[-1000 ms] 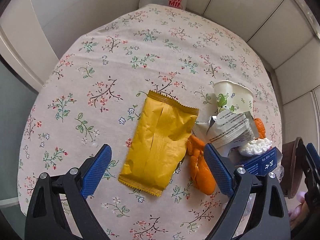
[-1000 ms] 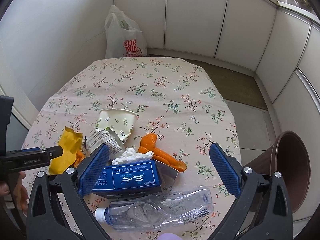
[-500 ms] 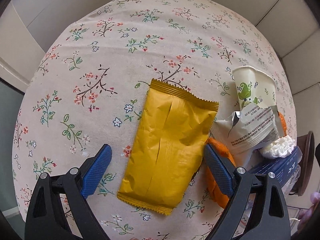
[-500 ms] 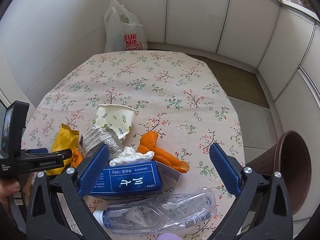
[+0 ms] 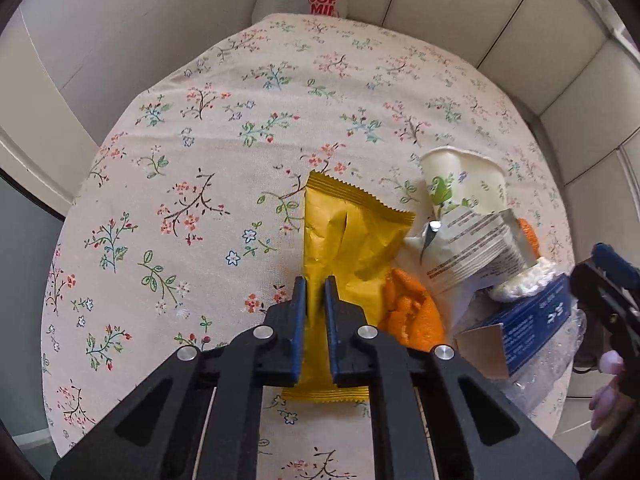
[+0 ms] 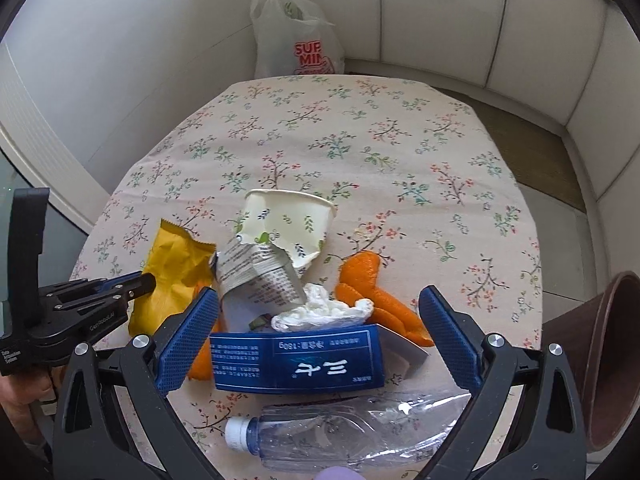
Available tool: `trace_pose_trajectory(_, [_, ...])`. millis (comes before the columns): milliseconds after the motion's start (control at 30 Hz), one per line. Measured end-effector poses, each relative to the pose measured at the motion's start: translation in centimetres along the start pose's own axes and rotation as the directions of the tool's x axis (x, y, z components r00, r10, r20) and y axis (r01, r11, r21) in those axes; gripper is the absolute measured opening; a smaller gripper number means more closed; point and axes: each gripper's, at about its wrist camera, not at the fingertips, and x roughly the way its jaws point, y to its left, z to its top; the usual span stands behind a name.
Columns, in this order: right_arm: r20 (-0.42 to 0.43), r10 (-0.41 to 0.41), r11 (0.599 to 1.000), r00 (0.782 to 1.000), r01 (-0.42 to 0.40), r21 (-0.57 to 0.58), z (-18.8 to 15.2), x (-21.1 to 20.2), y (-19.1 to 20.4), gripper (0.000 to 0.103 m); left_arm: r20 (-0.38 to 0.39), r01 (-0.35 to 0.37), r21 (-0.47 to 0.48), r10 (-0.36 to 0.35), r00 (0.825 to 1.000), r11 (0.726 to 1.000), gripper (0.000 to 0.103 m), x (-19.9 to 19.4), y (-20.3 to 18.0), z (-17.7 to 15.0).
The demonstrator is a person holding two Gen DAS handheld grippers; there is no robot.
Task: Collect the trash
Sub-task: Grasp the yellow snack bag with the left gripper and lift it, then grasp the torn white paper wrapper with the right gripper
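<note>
The yellow snack wrapper runs between the pinching fingers of the left gripper, whose black frame covers part of its near end. The blue carton hides the near ends of the orange peel and the crumpled tissue. The brown bin is cut off at the right edge. The white shopping bag shows only part of its red lettering. The foil packet's small print is unreadable.

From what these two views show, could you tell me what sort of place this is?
Probably a home kitchen or dining corner: a table under a floral tablecloth, white cabinet-like panels around it, and a supermarket plastic bag on the floor beyond the table.
</note>
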Motion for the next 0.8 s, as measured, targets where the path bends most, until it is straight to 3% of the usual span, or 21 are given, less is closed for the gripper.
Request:
trace_pose_trajectory(233, [-0.089, 0.133, 0.991, 0.987, -0.133, 0.002, 1.2, 2.7, 0.0, 0.095, 0.133, 0.081, 0.013, -0.082, 0.988, 0.997, 0.005, -5.5, -0.6, 0.2])
trace_pose_trajectory(400, [-0.136, 0.244, 0.97, 0.96, -0.242, 0.032, 1.8, 4.3, 0.0, 0.087, 0.2, 0.109, 0.025, -0.112, 0.973, 0.994, 0.005, -8.4, -0.5, 0.5])
trace_pose_trajectory(500, [-0.149, 0.247, 0.969, 0.957, -0.246, 0.022, 1.8, 5.1, 0.4, 0.083, 0.209, 0.121, 0.028, -0.124, 0.97, 0.992, 0.005, -9.2, -0.4, 0.3])
trace_pose_trajectory(600, [-0.178, 0.248, 0.969, 0.952, -0.247, 0.026, 1.7, 6.1, 0.6, 0.069, 0.21, 0.123, 0.03, -0.126, 0.97, 0.992, 0.005, -9.3, -0.3, 0.2])
trace_pose_trajectory(667, [-0.195, 0.253, 0.967, 0.947, -0.25, 0.041, 1.5, 6.7, 0.5, 0.052, 0.204, 0.12, 0.025, -0.123, 0.971, 0.992, 0.005, -9.3, 0.0, 0.0])
trace_pose_trajectory(800, [-0.193, 0.267, 0.964, 0.944, -0.262, 0.052, 1.3, 7.0, 0.7, 0.038, 0.193, 0.117, 0.009, -0.117, 0.974, 0.993, 0.005, -8.8, 0.3, 0.2])
